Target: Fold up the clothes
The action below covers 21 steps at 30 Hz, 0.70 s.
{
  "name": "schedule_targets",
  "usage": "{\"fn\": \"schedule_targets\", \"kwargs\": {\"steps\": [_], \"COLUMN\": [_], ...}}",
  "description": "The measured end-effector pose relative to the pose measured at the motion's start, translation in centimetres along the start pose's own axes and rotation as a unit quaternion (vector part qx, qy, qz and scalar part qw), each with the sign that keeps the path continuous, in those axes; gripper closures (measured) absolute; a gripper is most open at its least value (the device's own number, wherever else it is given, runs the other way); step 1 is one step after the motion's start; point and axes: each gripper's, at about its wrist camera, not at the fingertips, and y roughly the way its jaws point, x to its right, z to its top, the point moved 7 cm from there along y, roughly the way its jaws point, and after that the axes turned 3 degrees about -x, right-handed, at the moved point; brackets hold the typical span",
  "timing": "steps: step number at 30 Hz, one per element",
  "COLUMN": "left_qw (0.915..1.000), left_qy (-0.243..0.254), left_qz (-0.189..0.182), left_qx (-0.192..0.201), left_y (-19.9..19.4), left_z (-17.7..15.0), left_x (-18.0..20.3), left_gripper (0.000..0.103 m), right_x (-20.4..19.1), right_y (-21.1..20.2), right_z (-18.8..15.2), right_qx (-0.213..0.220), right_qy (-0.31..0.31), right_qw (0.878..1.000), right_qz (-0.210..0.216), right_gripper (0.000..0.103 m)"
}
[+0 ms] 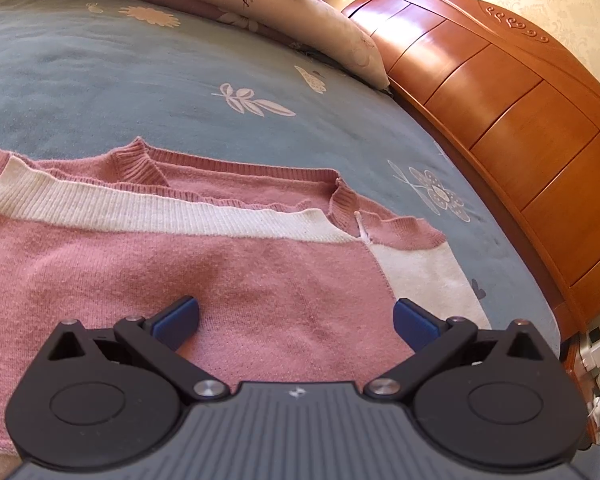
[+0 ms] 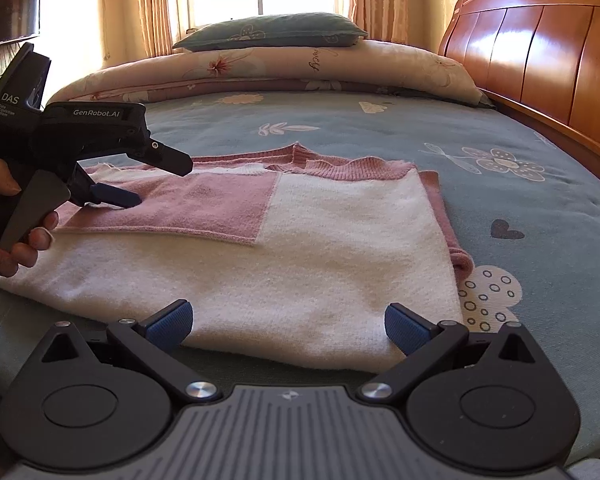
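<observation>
Closest in, the right tool [image 2: 288,326] is seen with its blue pads spread wide and nothing between them, parked just at the near folded edge of the sweater [image 2: 300,264]. The left tool [image 1: 296,320] is also released, jaws wide apart, held low over the pink panel; from the right wrist view its lower finger looks close to the knit, but whether it touches can't be told for sure. A hand [image 2: 16,216] is seen wrapped round its handle.

The sweater is laid flat on the bed [image 2: 540,240], already folded over at least once, so probably one more fold or a final tidy is left. It's a soft, light, fuzzy pink and white knit, so it will likely sag and stretch if lifted from one spot. A pinch through all layers at the near corners is probably the safest hold, taken with both tools together so the stack isn't dragged askew.

Further back, the ribbed collar [image 1: 148,160] is seen, then a pillow [image 2: 268,32] and the wooden headboard [image 2: 540,48].
</observation>
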Motion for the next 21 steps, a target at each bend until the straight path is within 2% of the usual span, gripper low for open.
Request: {"fn": "schedule_targets", "kwargs": {"steps": [9,17,21], "left_qw": [0.9975,0.9958,0.9937], "left_qy": [0.043,0.04,0.024], "left_qz": [0.045,0.082,0.108], "left_qx": [-0.034,0.013,0.02], "left_y": [-0.8,-8.7,-11.5], "left_z": [0.3,1.8,0.9], "left_x": [1.2,-0.1,-2.1], "left_gripper": [0.002,0.002,0.002], "right_x": [0.3,1.4,-1.3], "right_y": [0.1,-1.2,-2.1], "right_z": [0.5,5.1,7.1], "right_qx": [0.004,0.039,0.064], "right_qy": [-0.019,-0.115,-0.182], "right_qw": [1.0,0.992,0.981], "right_qz": [-0.009,-0.037,-0.015], "right_gripper": [0.0,0.0,0.0]}}
